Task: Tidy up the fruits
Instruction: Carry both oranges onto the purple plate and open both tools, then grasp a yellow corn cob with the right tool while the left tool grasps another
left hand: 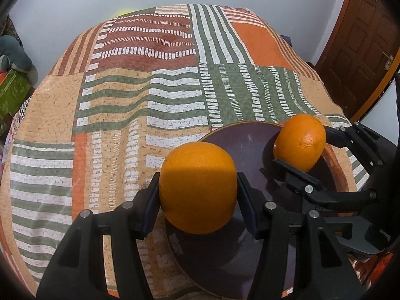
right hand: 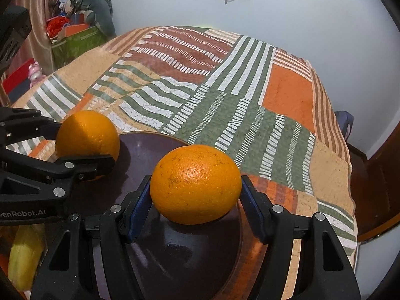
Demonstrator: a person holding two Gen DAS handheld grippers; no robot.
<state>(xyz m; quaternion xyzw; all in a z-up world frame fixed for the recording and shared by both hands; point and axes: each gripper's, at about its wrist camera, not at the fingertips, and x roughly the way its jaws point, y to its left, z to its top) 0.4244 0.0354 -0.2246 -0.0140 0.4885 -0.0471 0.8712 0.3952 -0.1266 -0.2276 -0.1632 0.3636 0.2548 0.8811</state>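
Observation:
My left gripper (left hand: pixel 198 190) is shut on an orange (left hand: pixel 197 187) and holds it over the left edge of a dark purple plate (left hand: pixel 252 145). My right gripper (right hand: pixel 195 195) is shut on a second orange (right hand: pixel 196 183) above the same plate (right hand: pixel 150 150). In the left wrist view the right gripper (left hand: pixel 303 147) and its orange (left hand: pixel 300 141) show over the plate's right side. In the right wrist view the left gripper (right hand: pixel 82 145) and its orange (right hand: pixel 87 137) show at the plate's left rim. A yellow banana (right hand: pixel 23 257) lies at the lower left.
The plate sits on a bed covered by a patterned orange, green and white cloth (left hand: pixel 150 87). A brown wooden door (left hand: pixel 362 45) stands at the right. A green box with clutter (right hand: pixel 77 40) stands at the far left by the wall.

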